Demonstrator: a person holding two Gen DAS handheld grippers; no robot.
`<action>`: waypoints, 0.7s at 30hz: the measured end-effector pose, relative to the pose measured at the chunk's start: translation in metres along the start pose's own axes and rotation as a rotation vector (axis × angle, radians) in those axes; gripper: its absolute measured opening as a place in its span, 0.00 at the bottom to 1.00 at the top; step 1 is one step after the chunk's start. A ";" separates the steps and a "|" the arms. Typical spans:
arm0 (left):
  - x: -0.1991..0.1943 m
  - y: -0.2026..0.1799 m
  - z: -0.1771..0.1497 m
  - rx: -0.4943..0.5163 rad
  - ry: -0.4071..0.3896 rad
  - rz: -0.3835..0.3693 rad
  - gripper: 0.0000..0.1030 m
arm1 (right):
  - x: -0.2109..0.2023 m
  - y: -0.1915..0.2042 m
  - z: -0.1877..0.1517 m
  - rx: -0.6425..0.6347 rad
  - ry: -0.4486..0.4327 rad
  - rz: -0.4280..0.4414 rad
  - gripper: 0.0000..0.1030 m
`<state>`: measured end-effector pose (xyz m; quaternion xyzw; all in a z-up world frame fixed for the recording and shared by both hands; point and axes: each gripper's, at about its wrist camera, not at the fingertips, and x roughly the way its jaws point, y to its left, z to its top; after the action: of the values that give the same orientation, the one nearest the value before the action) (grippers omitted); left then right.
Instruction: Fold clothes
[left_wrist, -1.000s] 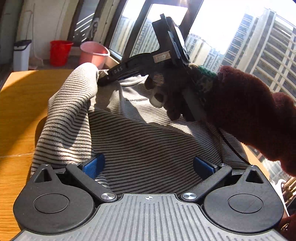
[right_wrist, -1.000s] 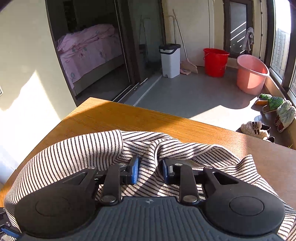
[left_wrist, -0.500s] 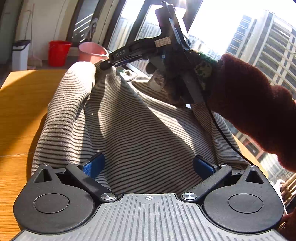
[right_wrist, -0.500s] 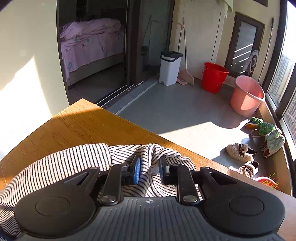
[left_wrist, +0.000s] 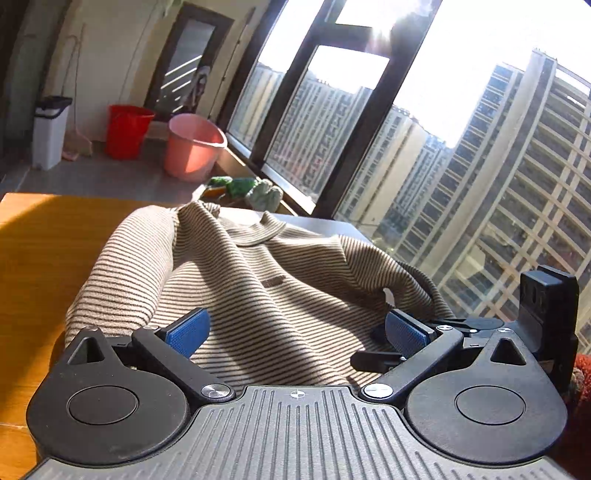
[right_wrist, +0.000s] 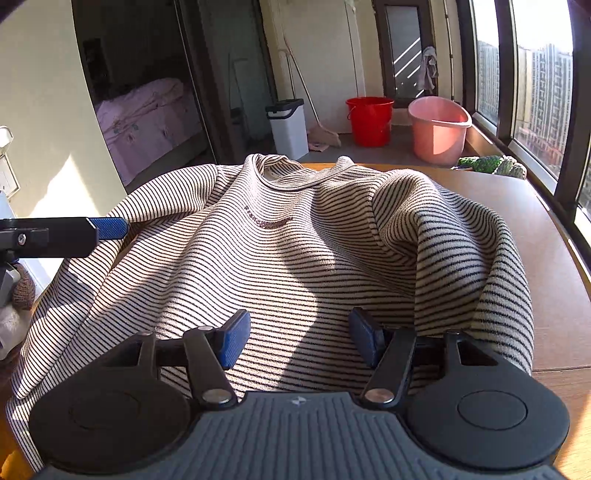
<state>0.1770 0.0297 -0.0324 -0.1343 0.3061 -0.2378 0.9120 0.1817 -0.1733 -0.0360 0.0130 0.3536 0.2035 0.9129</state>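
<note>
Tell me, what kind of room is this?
Probably a sunny enclosed balcony in a high-rise flat: tall windows facing apartment towers, buckets and a broom on the floor, a bedroom next door.

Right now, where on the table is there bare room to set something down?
Bare table lies between the striped sweater and the window side, and again in the sunlit strip past its folded sleeve. The middle is crowded: the sweater covers it.
</note>
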 end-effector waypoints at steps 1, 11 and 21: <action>0.009 0.004 -0.002 -0.018 0.021 0.045 1.00 | -0.004 0.000 -0.004 0.009 -0.006 -0.004 0.58; -0.005 -0.003 -0.020 0.013 0.076 0.156 1.00 | -0.036 -0.003 -0.033 0.059 -0.028 0.024 0.58; -0.008 -0.004 -0.008 0.014 0.061 0.091 1.00 | -0.033 0.002 -0.034 0.037 -0.032 0.026 0.74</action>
<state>0.1652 0.0298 -0.0329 -0.1065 0.3381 -0.2020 0.9130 0.1366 -0.1882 -0.0404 0.0378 0.3424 0.2086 0.9153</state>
